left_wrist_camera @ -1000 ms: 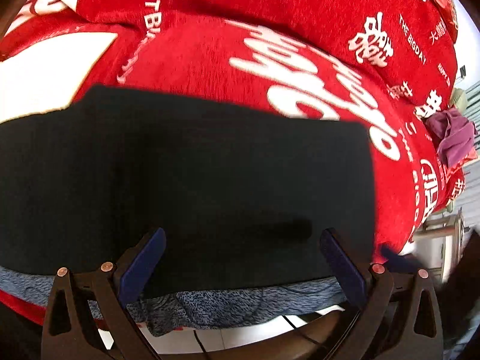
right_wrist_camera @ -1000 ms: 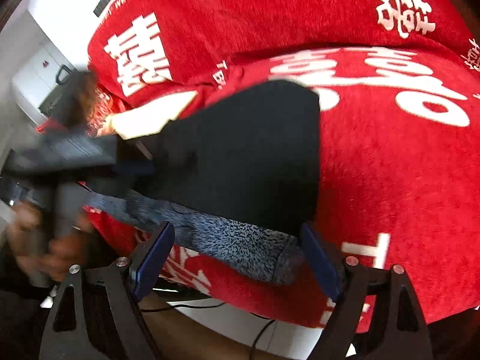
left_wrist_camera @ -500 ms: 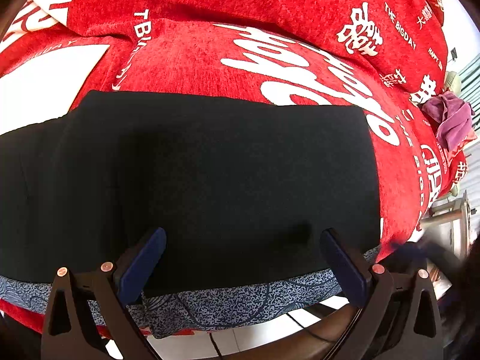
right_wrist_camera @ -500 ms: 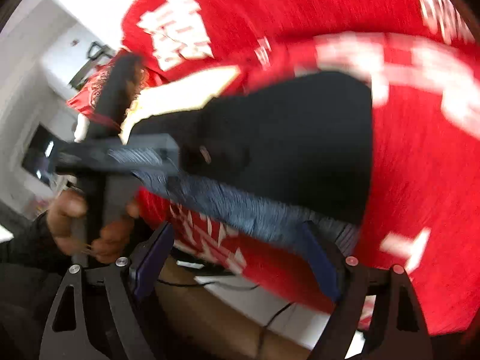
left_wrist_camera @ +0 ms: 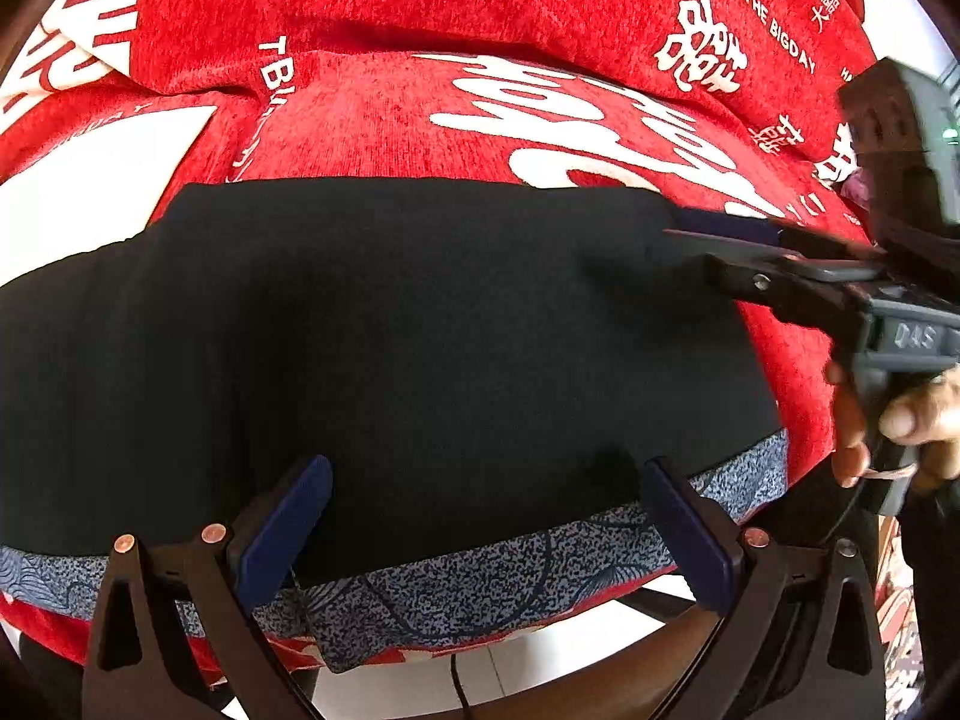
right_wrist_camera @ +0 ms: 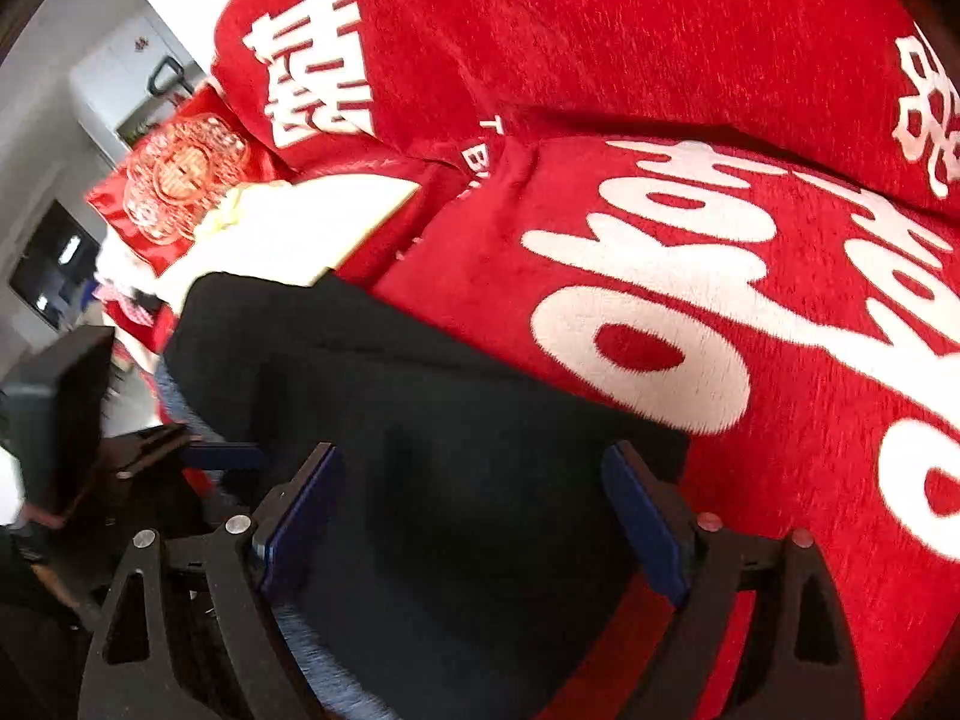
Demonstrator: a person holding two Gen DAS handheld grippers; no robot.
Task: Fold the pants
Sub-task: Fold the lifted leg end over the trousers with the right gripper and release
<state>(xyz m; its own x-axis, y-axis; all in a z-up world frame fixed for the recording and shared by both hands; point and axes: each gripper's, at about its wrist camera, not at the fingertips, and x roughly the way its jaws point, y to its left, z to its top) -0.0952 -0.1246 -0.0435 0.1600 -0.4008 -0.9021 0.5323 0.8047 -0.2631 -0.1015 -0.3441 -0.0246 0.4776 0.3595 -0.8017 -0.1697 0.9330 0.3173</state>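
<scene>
Nearest in the left wrist view, the left gripper [left_wrist_camera: 486, 516] hangs with its jaws spread wide and nothing between the blue pads, poised over the near hem of the black pants [left_wrist_camera: 384, 348]. A strip of blue patterned fabric [left_wrist_camera: 480, 588] shows along that hem from 8 to 4 o'clock, draped over the front edge of the red sofa cover [left_wrist_camera: 384, 120], with bare floor below at 6 o'clock. Whether that strip is the pants' lining or a separate cloth cannot be told.

The pants lie flat as a broad dark rectangle across the seat, filling the middle of the view, one straight edge running along 11 to 1 o'clock. At 3 o'clock the right gripper [left_wrist_camera: 708, 234] reaches in over the garment's far right corner, its handle held by a hand [left_wrist_camera: 900, 420]. In its own view the right gripper [right_wrist_camera: 474, 516] also stands wide apart and empty, with the pants [right_wrist_camera: 420, 420] directly under it and the corner just past its right pad at 3 o'clock.

My reading: one fold looks done and the grippers are lining up for another. The next move calls for each gripper to drop onto an edge, pinch through all layers, and carry it across together.

Room is open beyond the pants toward 12 o'clock, up to the seam where the red backrest [right_wrist_camera: 600, 30] rises. The tight side is the near sofa edge, where cloth could slide off.
</scene>
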